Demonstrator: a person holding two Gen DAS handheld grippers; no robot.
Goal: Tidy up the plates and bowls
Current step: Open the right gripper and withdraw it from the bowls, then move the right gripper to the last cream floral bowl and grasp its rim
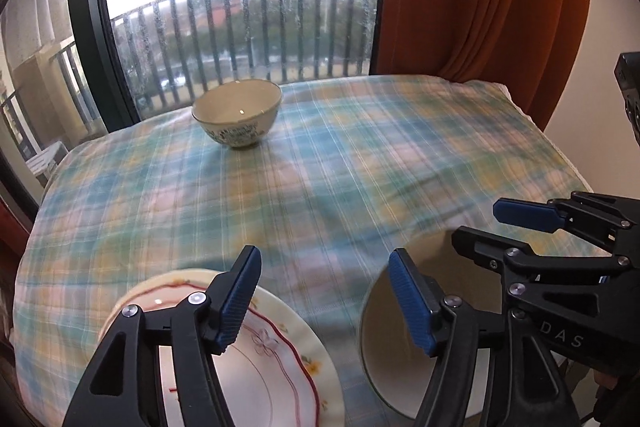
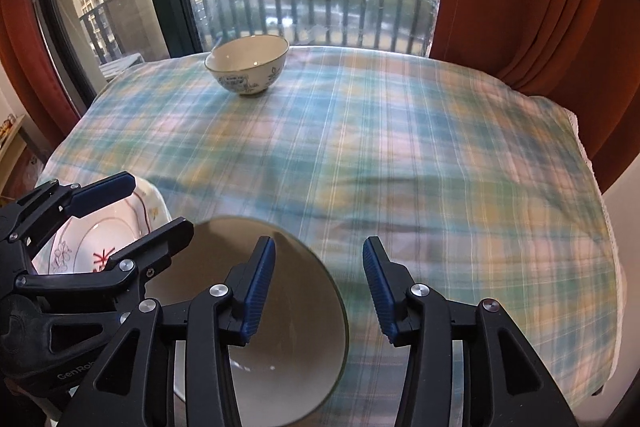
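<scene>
Cream bowl [image 2: 260, 307] under right hand-held gripper [image 2: 320, 291]

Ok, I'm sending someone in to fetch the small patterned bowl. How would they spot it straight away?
Look at the table with the checked cloth by the balcony window. At its far edge, nearest the glass, one small bowl stands alone. Blue flowers on its outside set it apart from the plain bowl and the plates on the near side.

The near bowl [image 2: 288, 327] runs off the bottom edge in the right wrist view, its near rim hidden behind the right gripper's fingers [image 2: 260, 291]. Left of that bowl, the stacked plates [image 1: 280, 367] are cut off and partly covered by the left gripper's fingers [image 1: 236, 303]. Beyond that bowl, the plaid cloth on the surface [image 2: 420, 167] is blurred.
</scene>
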